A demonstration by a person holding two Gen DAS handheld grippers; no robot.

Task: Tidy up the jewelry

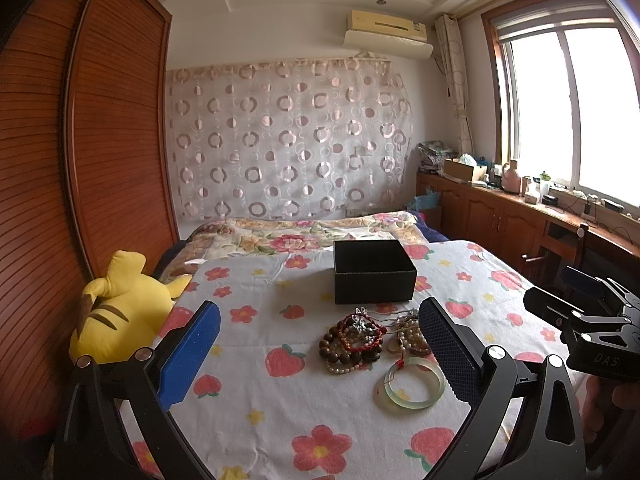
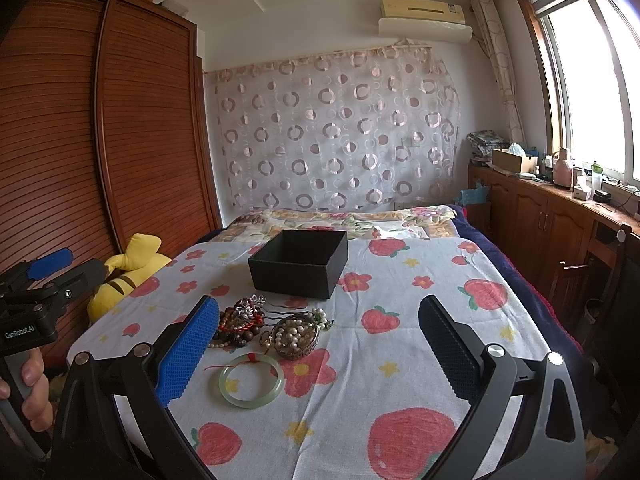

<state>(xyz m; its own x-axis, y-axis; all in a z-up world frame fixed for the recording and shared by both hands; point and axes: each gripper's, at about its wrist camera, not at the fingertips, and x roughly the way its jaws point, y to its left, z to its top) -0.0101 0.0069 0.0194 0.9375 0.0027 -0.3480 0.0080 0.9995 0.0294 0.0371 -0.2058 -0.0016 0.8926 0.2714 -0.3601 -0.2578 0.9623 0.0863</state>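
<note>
A pile of jewelry lies on the strawberry-print bedspread (image 1: 280,408): a pale green jade bangle (image 1: 414,385) (image 2: 251,381), a brown wooden bead bracelet (image 1: 345,353) (image 2: 232,330), a red cord bracelet (image 1: 362,334) and pearl strands (image 2: 294,334). An open black box (image 1: 374,271) (image 2: 299,263) stands just behind the pile. My left gripper (image 1: 320,356) is open and empty, hovering in front of the pile. My right gripper (image 2: 318,352) is open and empty, to the right of the pile.
A yellow plush toy (image 1: 120,320) (image 2: 124,276) lies at the bed's left edge beside a wooden wardrobe (image 1: 100,140). A folded floral quilt (image 1: 304,232) lies behind the box. Wooden cabinets (image 2: 540,216) and a chair (image 2: 600,280) stand at the right under the window.
</note>
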